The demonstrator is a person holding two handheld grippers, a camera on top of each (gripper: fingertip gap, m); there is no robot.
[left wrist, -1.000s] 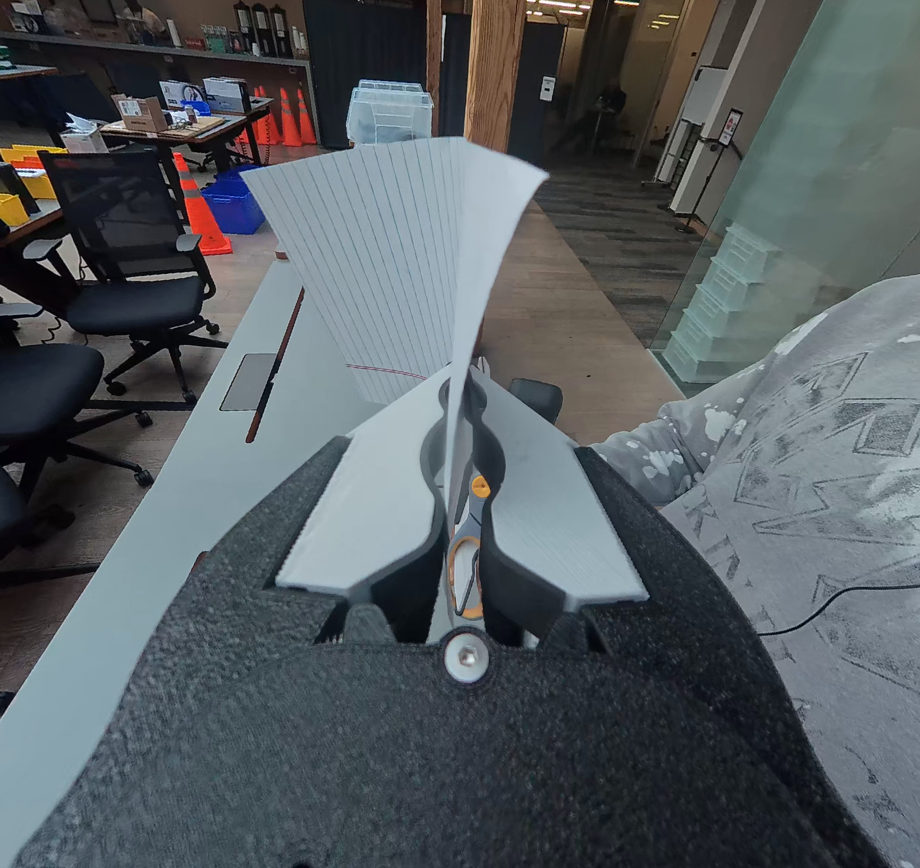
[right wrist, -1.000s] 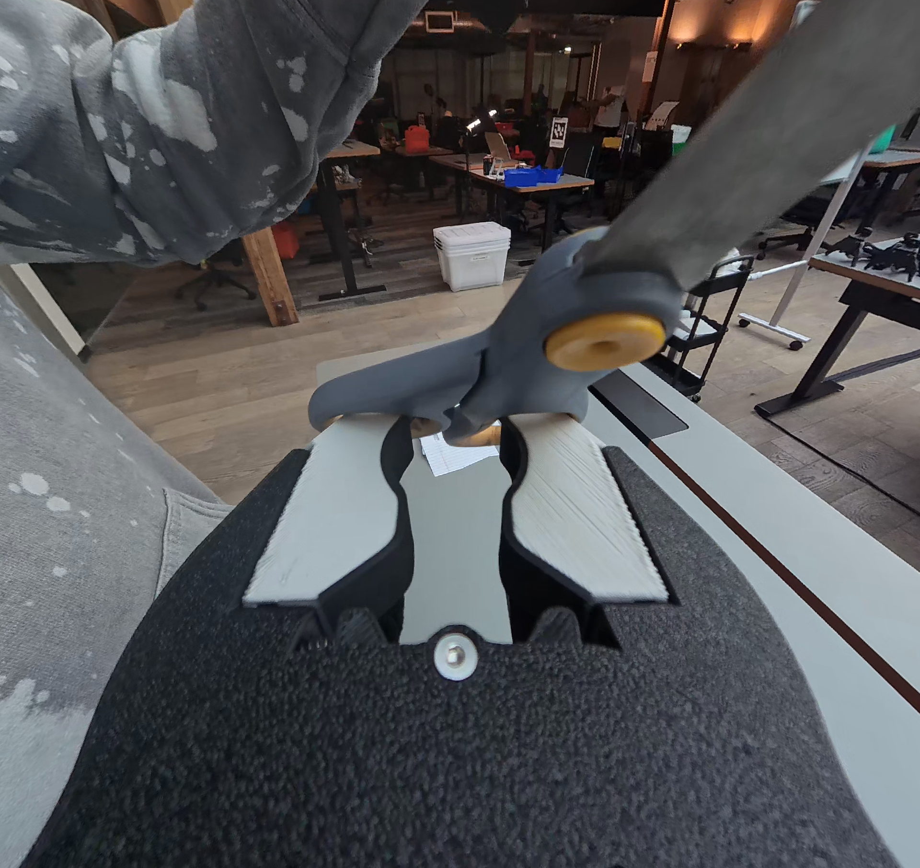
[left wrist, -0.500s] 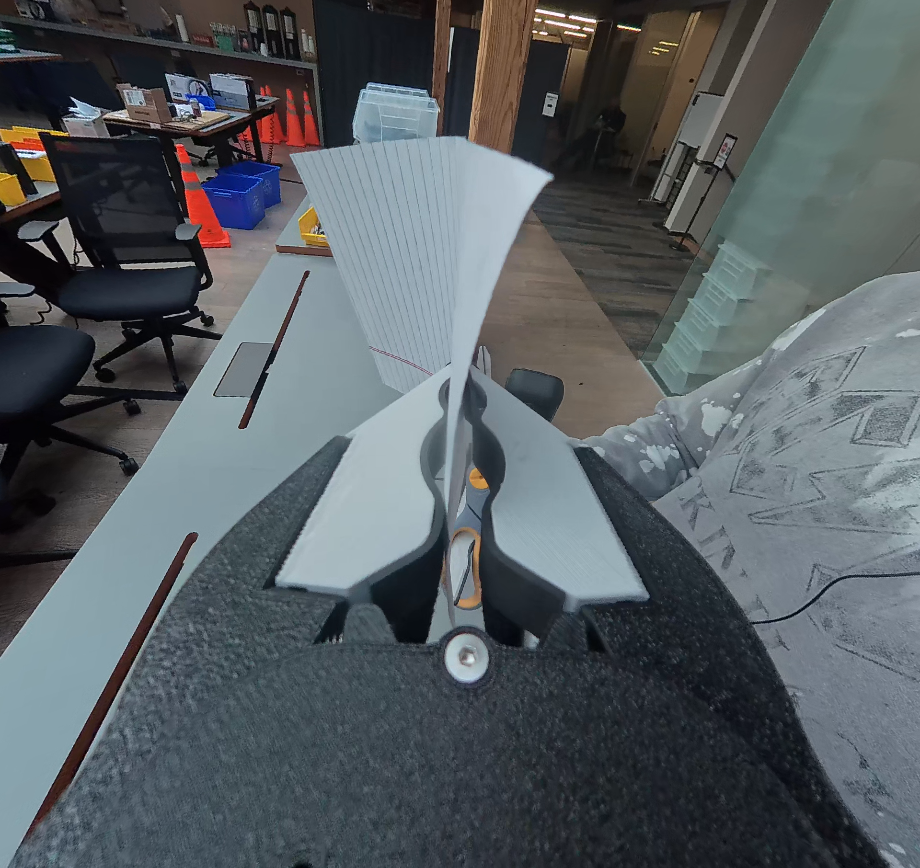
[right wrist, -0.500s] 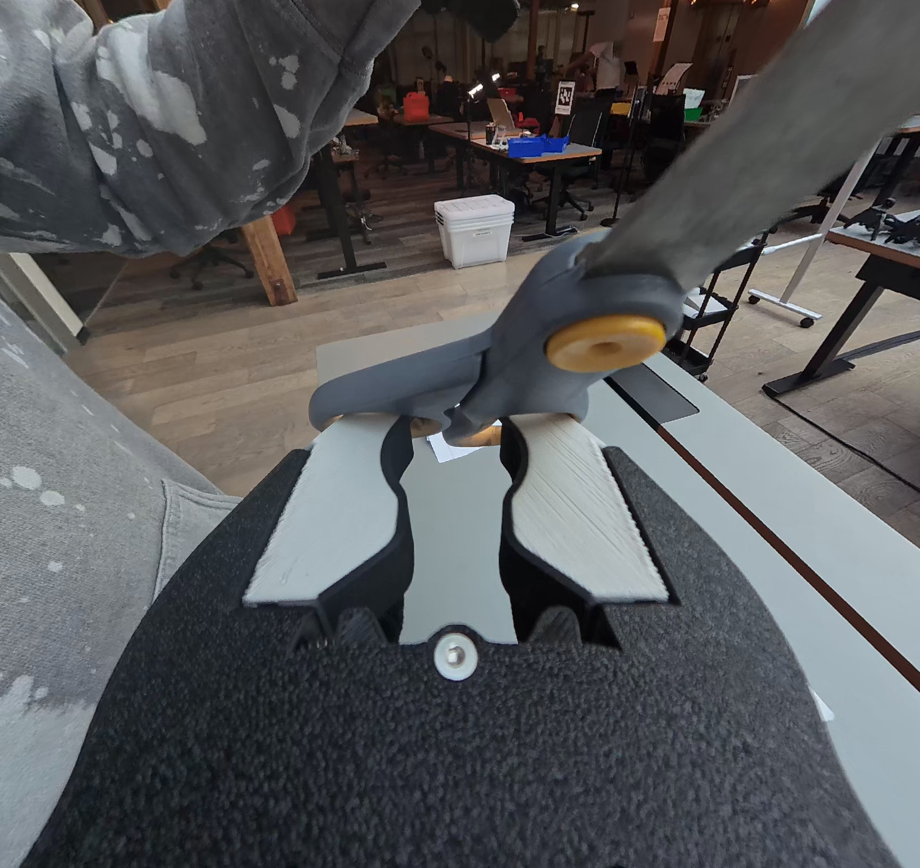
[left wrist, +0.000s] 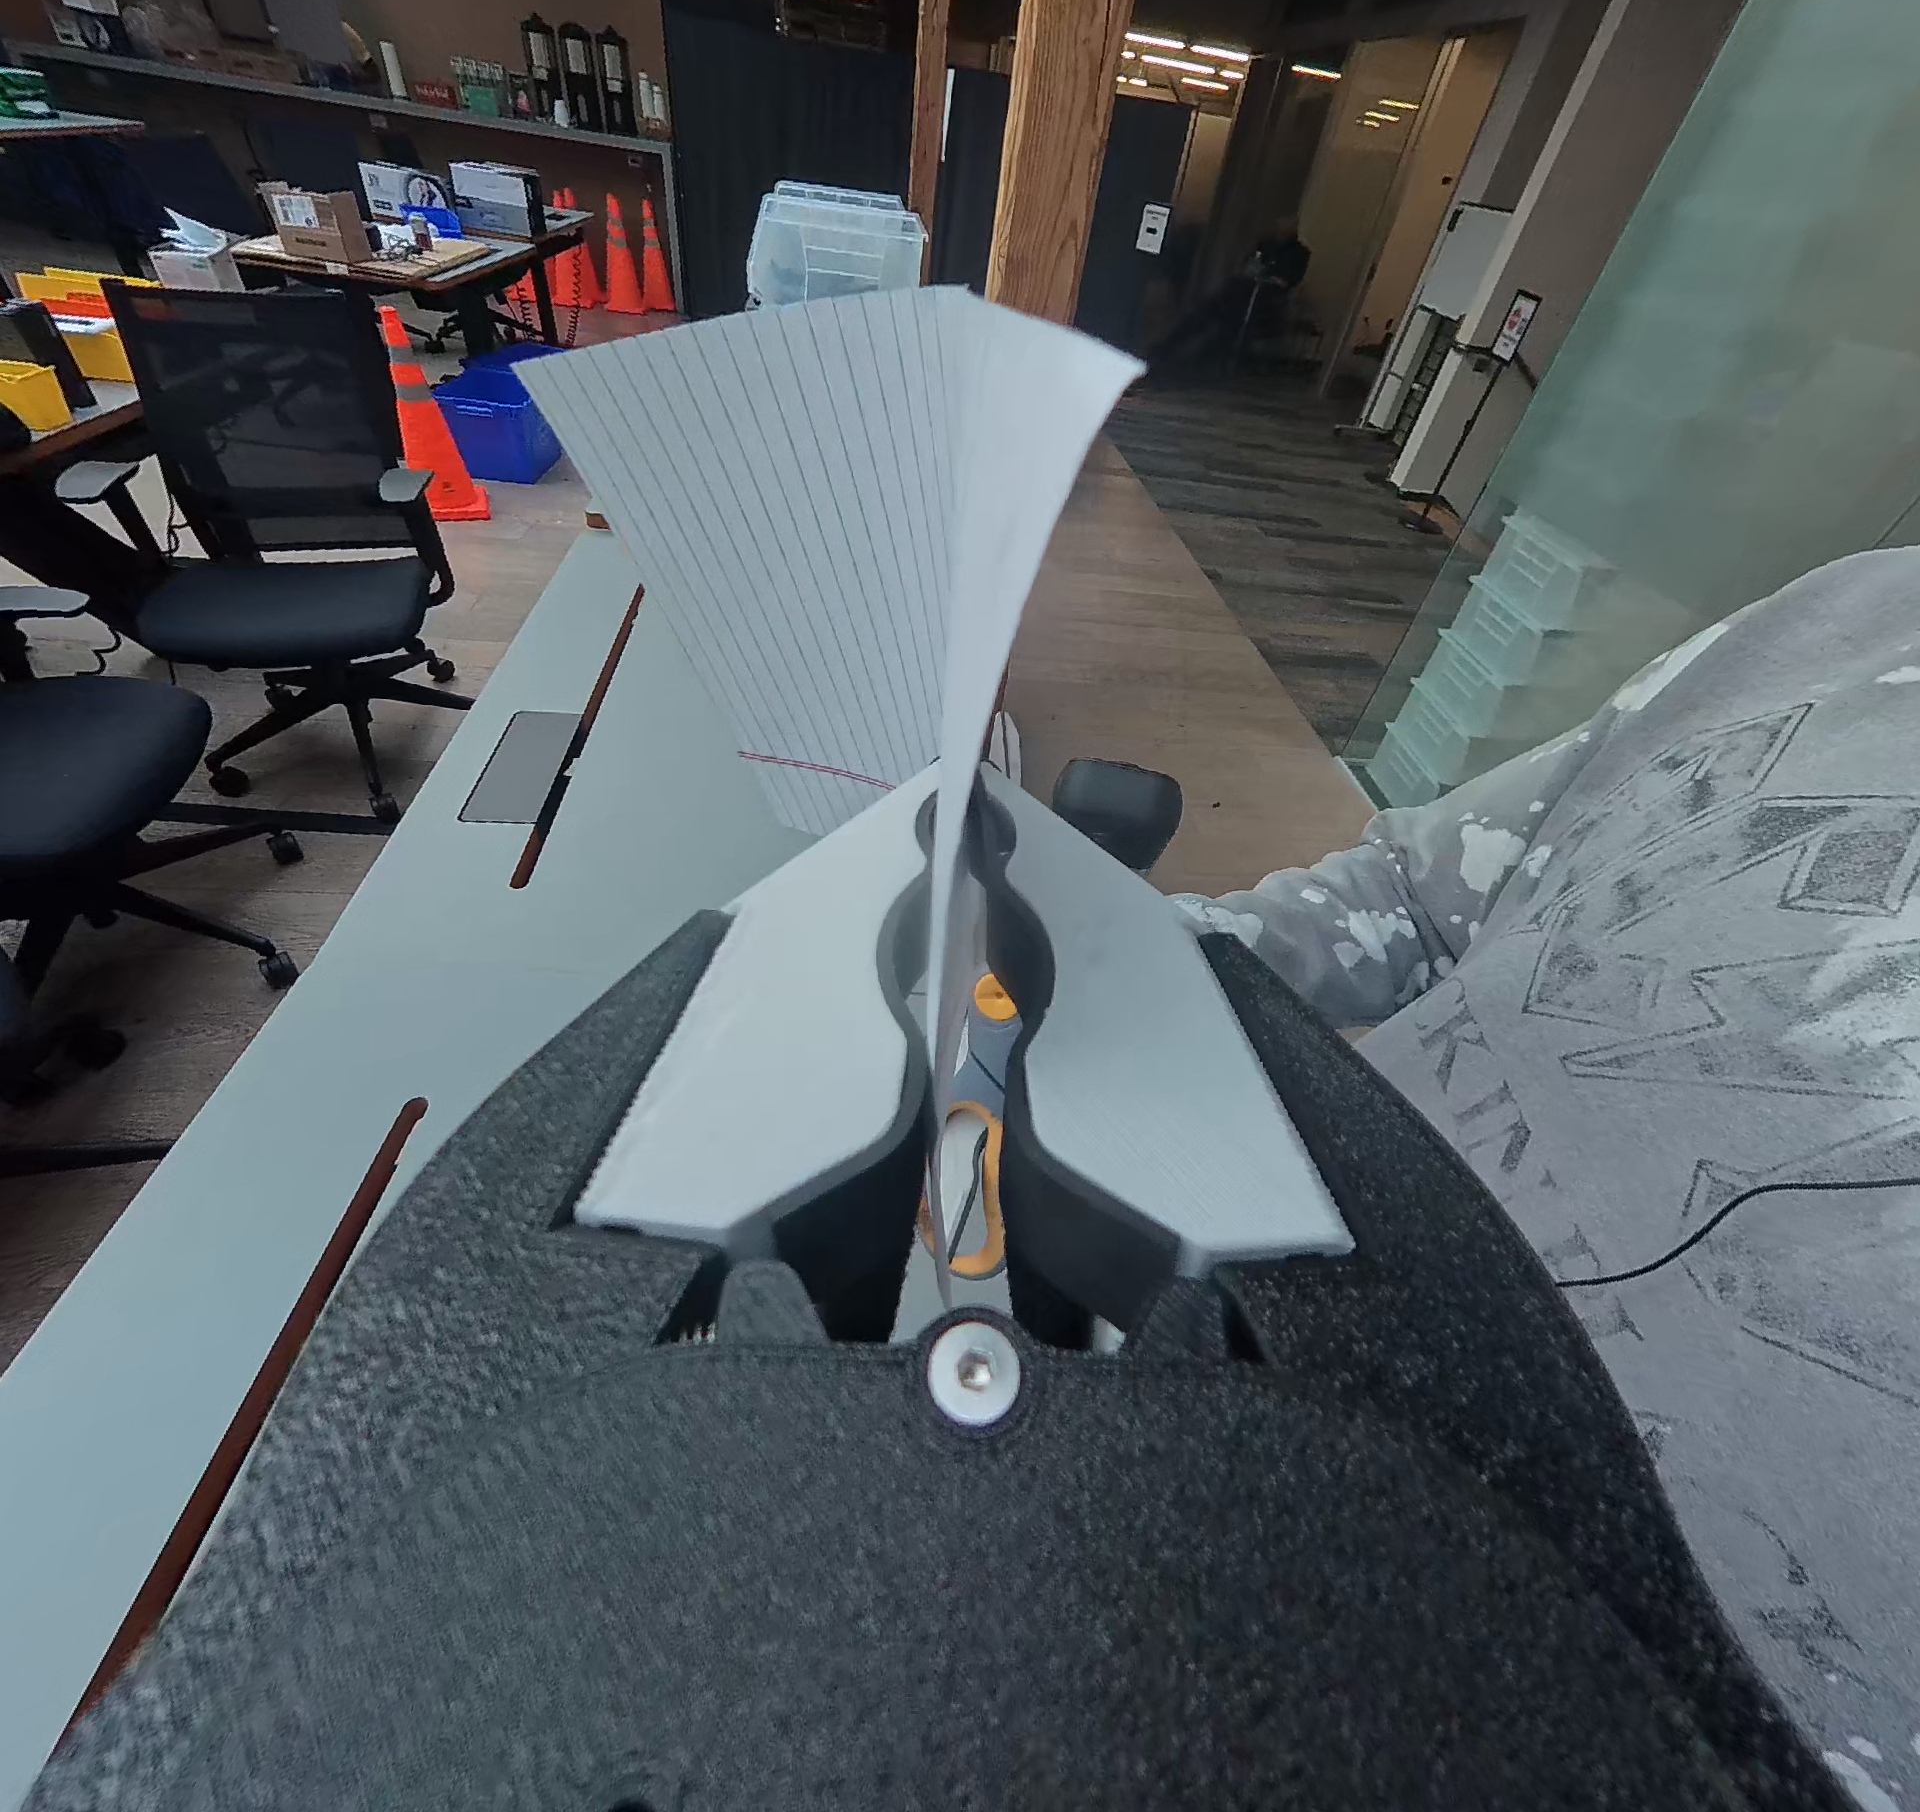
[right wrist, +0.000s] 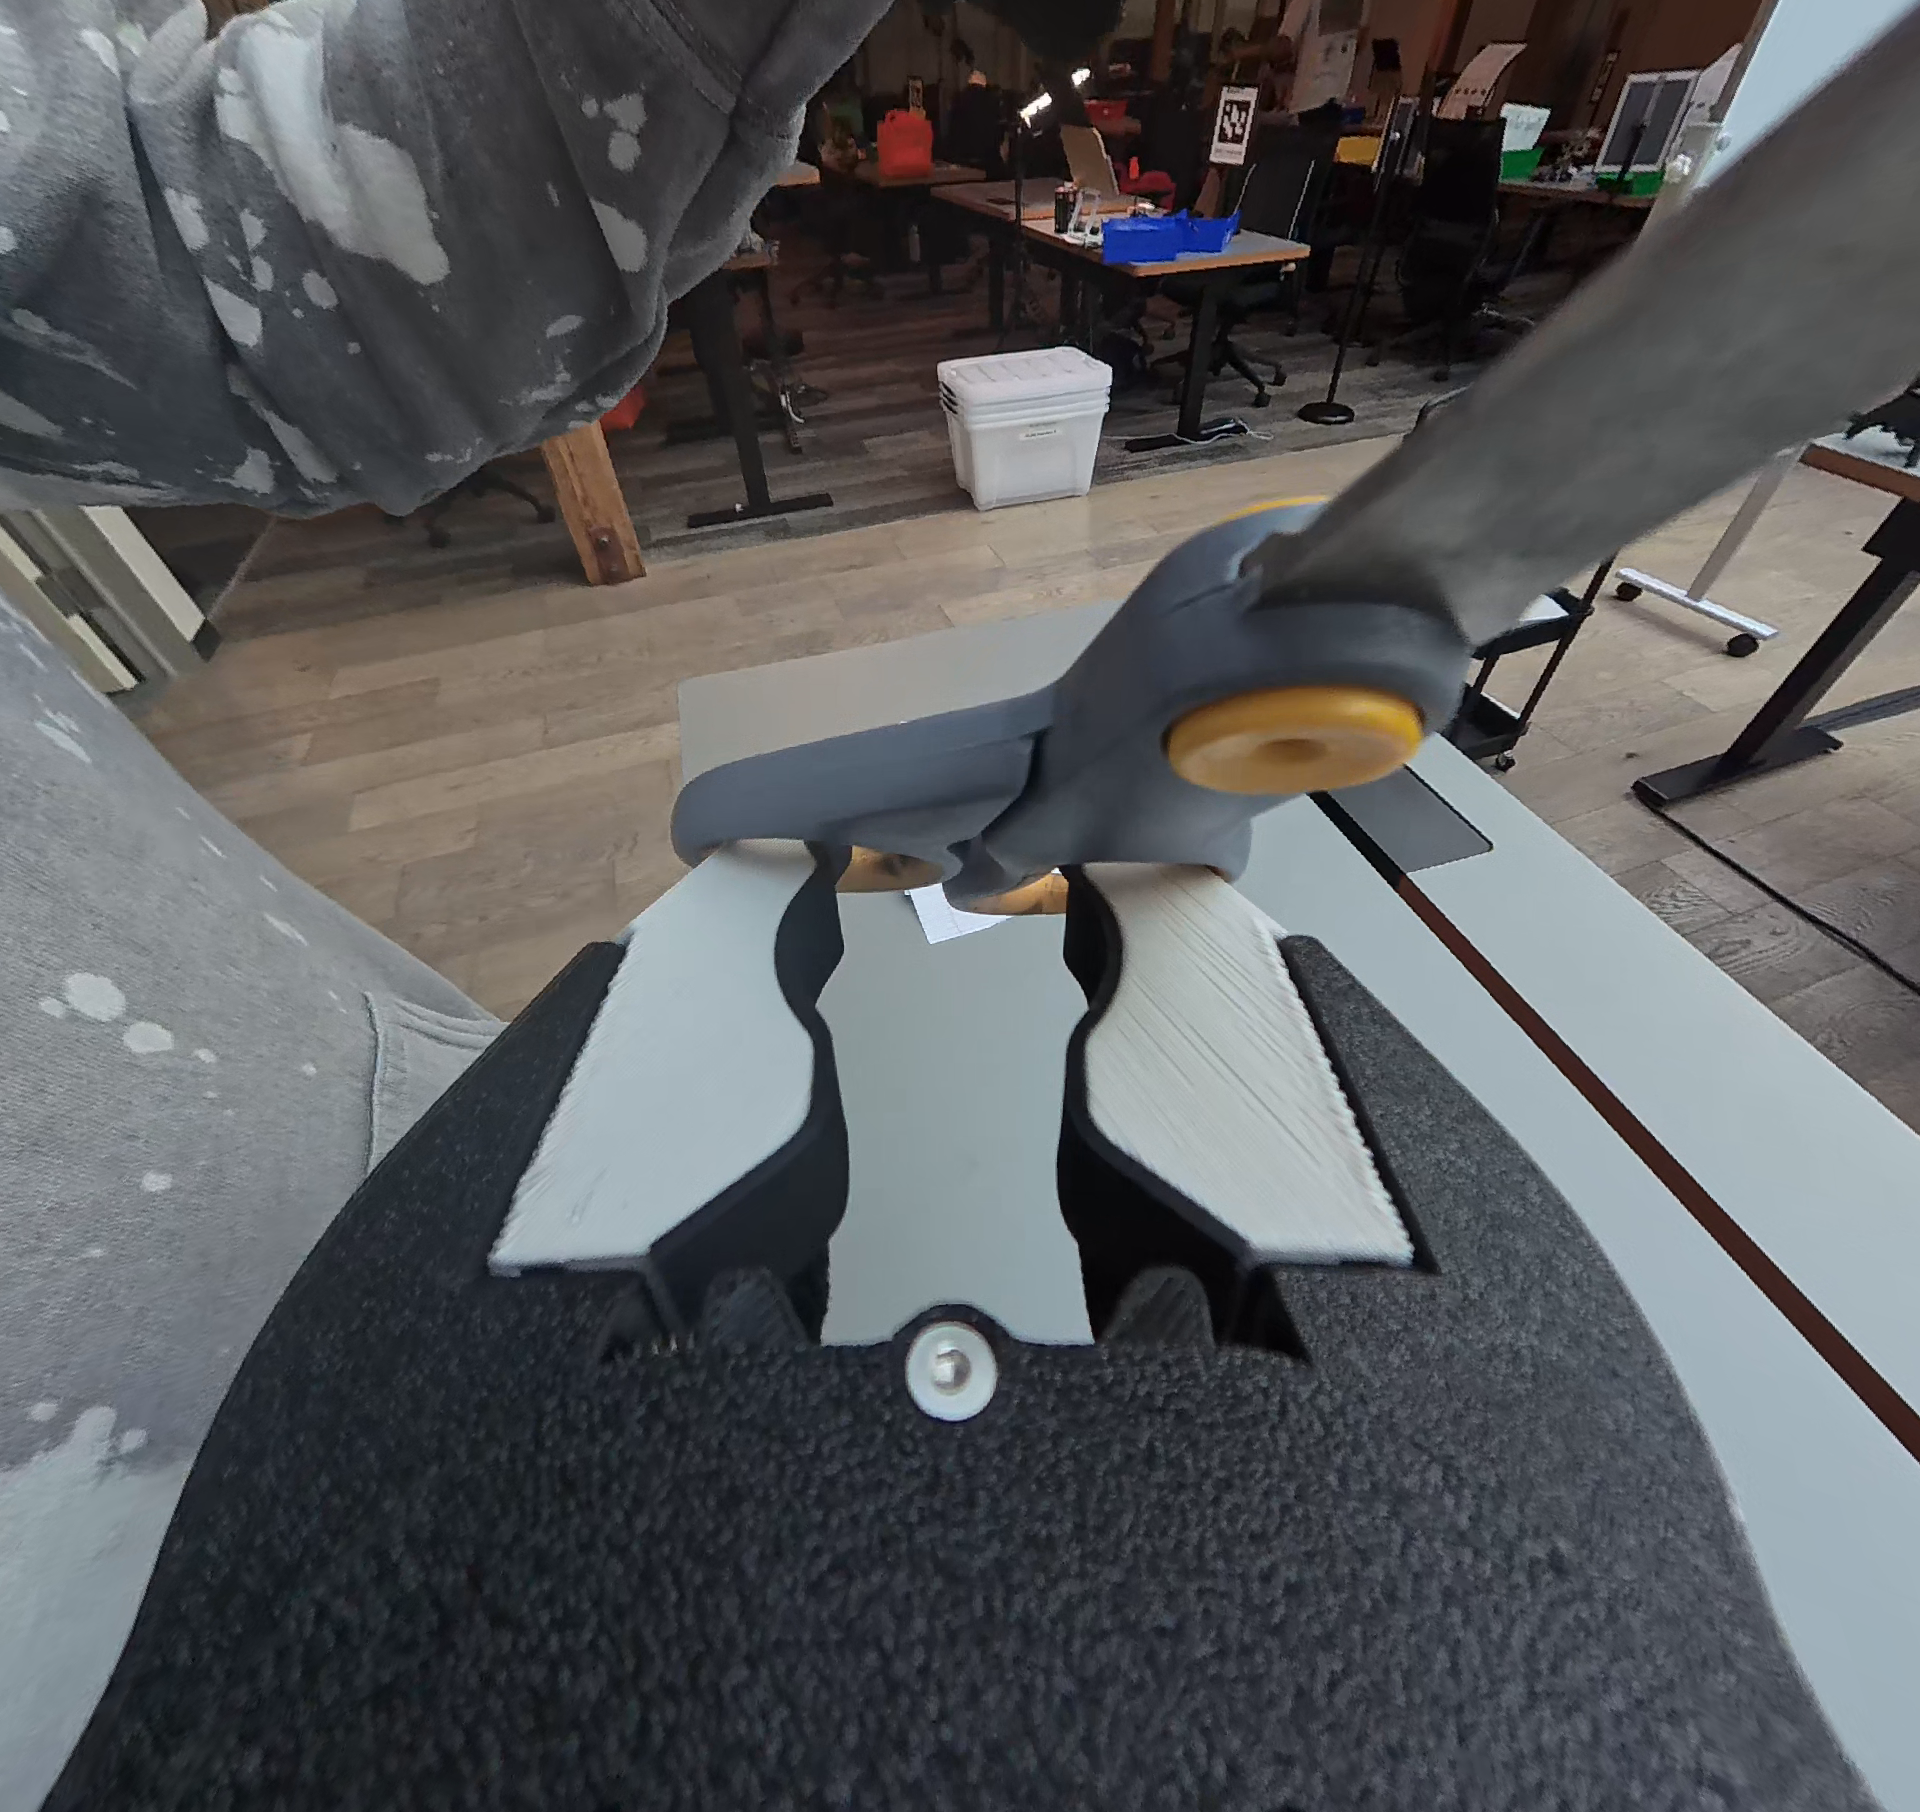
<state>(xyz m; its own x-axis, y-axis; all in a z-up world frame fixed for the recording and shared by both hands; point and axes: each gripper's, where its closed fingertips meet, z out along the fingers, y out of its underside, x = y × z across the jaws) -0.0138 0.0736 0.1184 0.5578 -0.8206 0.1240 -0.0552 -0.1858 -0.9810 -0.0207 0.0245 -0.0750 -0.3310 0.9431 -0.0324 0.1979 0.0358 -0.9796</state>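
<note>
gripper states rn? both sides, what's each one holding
Left gripper: closed on the lined paper sheet, held upright.
Right gripper: partly closed on the grey handles of the scissors.

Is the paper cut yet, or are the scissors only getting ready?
Done: both things are picked up, and a small paper scrap lies on the table. In hand: the left gripper pinches the lined sheet upright; the right gripper holds the scissors. Left: the sheet shows no cut that I can see.
</note>
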